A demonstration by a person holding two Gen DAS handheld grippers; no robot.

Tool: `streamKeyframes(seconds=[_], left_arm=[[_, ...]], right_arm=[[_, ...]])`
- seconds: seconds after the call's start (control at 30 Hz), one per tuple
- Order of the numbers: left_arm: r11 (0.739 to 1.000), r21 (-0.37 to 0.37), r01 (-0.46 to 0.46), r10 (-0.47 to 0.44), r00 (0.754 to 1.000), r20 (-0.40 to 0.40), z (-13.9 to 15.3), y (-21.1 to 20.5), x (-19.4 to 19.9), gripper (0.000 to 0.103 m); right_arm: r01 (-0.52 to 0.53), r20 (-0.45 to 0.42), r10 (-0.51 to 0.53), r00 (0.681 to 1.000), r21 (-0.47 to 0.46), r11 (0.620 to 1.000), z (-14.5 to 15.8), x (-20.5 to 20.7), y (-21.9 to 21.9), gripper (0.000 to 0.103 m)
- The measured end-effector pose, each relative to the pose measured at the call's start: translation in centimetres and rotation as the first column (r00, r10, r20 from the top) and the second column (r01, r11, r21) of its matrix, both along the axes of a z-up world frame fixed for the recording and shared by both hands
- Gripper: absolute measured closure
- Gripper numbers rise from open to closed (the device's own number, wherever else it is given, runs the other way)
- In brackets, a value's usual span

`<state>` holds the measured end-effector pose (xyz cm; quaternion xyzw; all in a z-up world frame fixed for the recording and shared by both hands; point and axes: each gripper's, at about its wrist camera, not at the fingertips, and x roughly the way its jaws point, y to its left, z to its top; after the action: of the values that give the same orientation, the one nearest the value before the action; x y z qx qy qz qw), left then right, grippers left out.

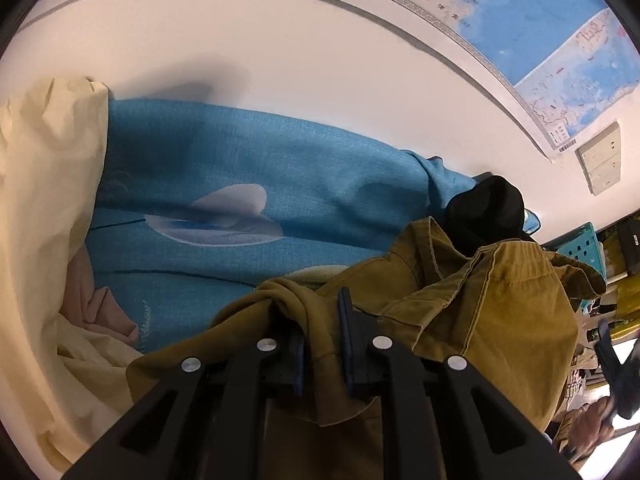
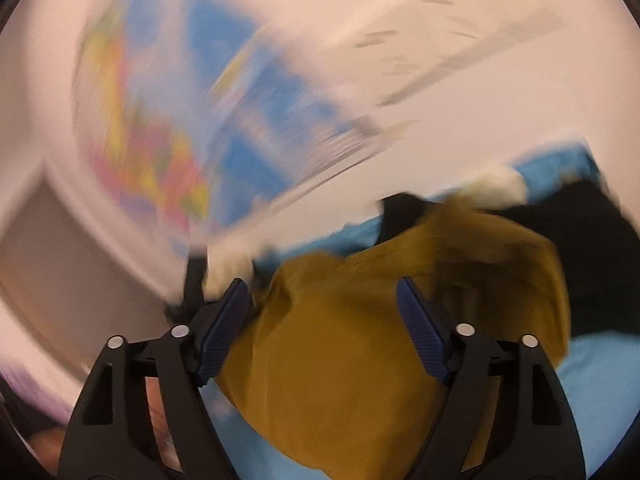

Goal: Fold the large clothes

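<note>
A mustard-brown garment (image 1: 460,300) lies bunched on a blue bedsheet (image 1: 240,168). My left gripper (image 1: 324,320) is shut on a fold of it, the cloth pinched between the blue pads. In the blurred right wrist view the same brown garment (image 2: 360,340) spreads below and beyond my right gripper (image 2: 322,300). That gripper stands open, its blue pads wide apart and touching no cloth. A black piece of clothing (image 1: 486,208) lies just beyond the brown garment, also seen as a black piece of clothing (image 2: 580,248) at the right.
A cream cloth (image 1: 44,200) and a pink cloth (image 1: 100,312) lie at the left. A white wall with a map (image 1: 540,40) rises behind the bed. A teal crate (image 1: 580,248) and clutter sit at the right edge. A blurred map (image 2: 180,128) fills the right wrist view's upper left.
</note>
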<state>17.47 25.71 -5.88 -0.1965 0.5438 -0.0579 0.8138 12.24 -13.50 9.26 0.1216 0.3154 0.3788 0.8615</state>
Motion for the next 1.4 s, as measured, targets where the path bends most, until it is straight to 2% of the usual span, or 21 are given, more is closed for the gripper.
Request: streamKeyframes(seconds=[0.07,0.1,0.2,0.27,0.37,0.47,0.53,0.57,0.67,0.7,0.77,0.8,0.83,0.97,1.07,1.1,1.2,1.27,1.3,1.33,1.4], left_arm=[[1.0,0.007,-0.004,0.004,1.0,0.003,0.1,-0.1,-0.1,0.089],[1.0,0.016,-0.003,0.003,1.0,0.007,0.3,-0.3,-0.2,0.09],[1.0,0.001,-0.009,0.009,1.0,0.01,0.8,-0.3,-0.6,0.084],[0.999,-0.035,-0.016,0.017,1.0,0.023,1.5,-0.1,-1.0,0.078],[0.997,-0.076,-0.009,0.015,0.997,0.077,3.6,0.2,-2.2,0.071],[0.982,-0.189,0.016,0.012,0.989,0.146,5.6,0.5,-3.6,0.031],[0.976,-0.217,0.008,0.044,0.971,0.237,7.3,0.7,-5.0,0.024],[0.982,-0.189,0.029,0.025,0.96,0.278,8.2,0.2,-5.6,0.02],[0.989,-0.117,0.091,-0.05,0.948,0.315,8.6,-1.5,-6.7,0.019],[0.99,-0.074,0.118,-0.089,0.947,0.31,8.1,-2.6,-7.1,0.019],[0.986,-0.017,0.168,-0.157,0.947,0.281,6.5,-4.1,-7.4,0.019],[0.98,0.013,0.196,-0.193,0.949,0.248,4.9,-5.0,-7.5,0.019],[0.978,0.035,0.205,-0.208,0.954,0.215,3.6,-5.6,-7.4,0.019],[0.979,0.089,0.182,-0.194,0.969,0.153,-0.4,-5.8,-6.6,0.021],[0.983,0.099,0.154,-0.17,0.968,0.184,-1.2,-5.4,-6.1,0.021],[0.984,0.108,0.144,-0.163,0.968,0.19,-1.6,-5.3,-6.0,0.021],[0.977,0.161,0.14,-0.172,0.964,0.204,-2.8,-5.9,-5.8,0.017],[0.956,0.249,0.154,-0.208,0.956,0.209,-2.9,-6.8,-6.1,0.016],[0.953,0.263,0.153,-0.21,0.956,0.206,-3.0,-7.1,-6.1,0.015],[0.954,0.26,0.149,-0.205,0.957,0.206,-2.9,-7.0,-6.1,0.015],[0.963,0.231,0.136,-0.188,0.957,0.22,-2.5,-6.3,-6.5,0.017]], right_arm=[[-0.076,0.02,0.079,0.997,-0.111,0.991,-0.7,-0.1,3.8,0.041],[-0.082,0.002,0.083,0.997,-0.153,0.985,-1.4,0.4,5.3,0.049],[-0.052,-0.028,0.046,0.999,-0.268,0.962,-3.9,2.9,7.8,0.057],[-0.044,-0.09,0.019,0.996,-0.293,0.955,-5.8,4.5,8.0,0.057],[-0.034,-0.161,-0.016,0.987,-0.303,0.952,-8.4,6.5,7.7,0.066],[-0.024,-0.158,-0.035,0.987,-0.355,0.934,-10.0,7.3,8.1,0.072],[-0.025,-0.151,-0.035,0.988,-0.383,0.923,-10.5,7.4,8.4,0.072],[-0.023,-0.152,-0.038,0.988,-0.384,0.923,-10.6,7.6,8.5,0.072],[-0.03,-0.164,-0.029,0.986,-0.346,0.938,-10.2,7.5,7.6,0.072],[-0.028,-0.164,-0.028,0.986,-0.332,0.943,-9.9,7.3,7.1,0.071],[-0.026,-0.148,-0.017,0.989,-0.284,0.958,-8.6,6.3,6.0,0.06],[-0.026,-0.124,-0.008,0.992,-0.267,0.963,-7.7,5.6,5.7,0.053],[-0.018,-0.079,-0.002,0.997,-0.256,0.966,-6.6,4.7,5.0,0.052],[0.055,0.016,-0.053,0.998,-0.323,0.945,-5.6,4.7,3.9,0.052],[0.121,-0.021,-0.14,0.99,-0.387,0.914,-7.8,8.0,3.3,0.054],[0.128,-0.037,-0.154,0.987,-0.391,0.912,-8.6,9.0,3.0,0.059],[0.113,-0.118,-0.152,0.981,-0.283,0.952,-10.3,10.8,1.1,0.063],[0.12,-0.106,-0.154,0.982,-0.275,0.954,-9.8,10.3,1.0,0.063],[0.126,-0.095,-0.16,0.983,-0.292,0.948,-9.4,9.8,1.2,0.062],[0.131,-0.076,-0.161,0.984,-0.31,0.942,-8.8,9.3,1.5,0.061],[0.109,-0.035,-0.123,0.992,-0.268,0.957,-7.3,7.8,2.1,0.059]])
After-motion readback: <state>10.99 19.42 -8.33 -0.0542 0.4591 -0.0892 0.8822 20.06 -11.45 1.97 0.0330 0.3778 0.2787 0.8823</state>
